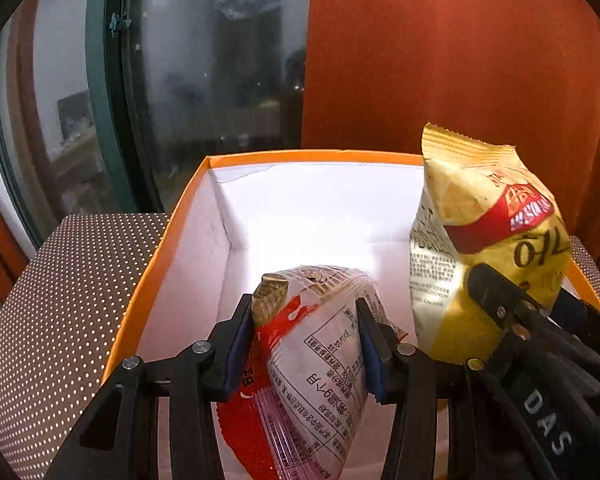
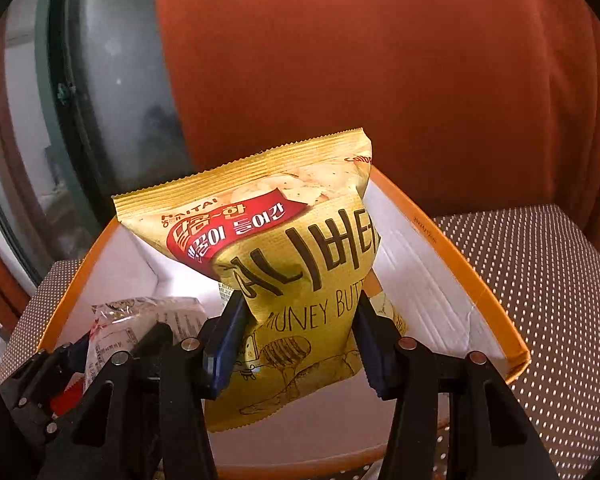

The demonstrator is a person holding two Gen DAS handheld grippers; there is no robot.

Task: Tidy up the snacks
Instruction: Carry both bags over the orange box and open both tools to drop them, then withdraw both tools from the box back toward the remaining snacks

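Left hand-held gripper (image 1: 306, 344) clamping red-white snack packet (image 1: 312, 364), right hand-held gripper (image 2: 300, 344) clamping yellow chip bag (image 2: 296, 280), both above orange-rimmed box (image 1: 172, 240), white floor bare beyond

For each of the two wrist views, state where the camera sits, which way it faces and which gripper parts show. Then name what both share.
Left wrist: rides the left gripper, facing forward into the orange box; its fingers clamp a red-and-clear snack packet; right gripper intrudes at right.
Right wrist: rides the right gripper, facing the same box; its fingers clamp the yellow chip bag; left gripper at lower left.
Shared: box, both snacks, dotted surface, window, rust-red curtain.
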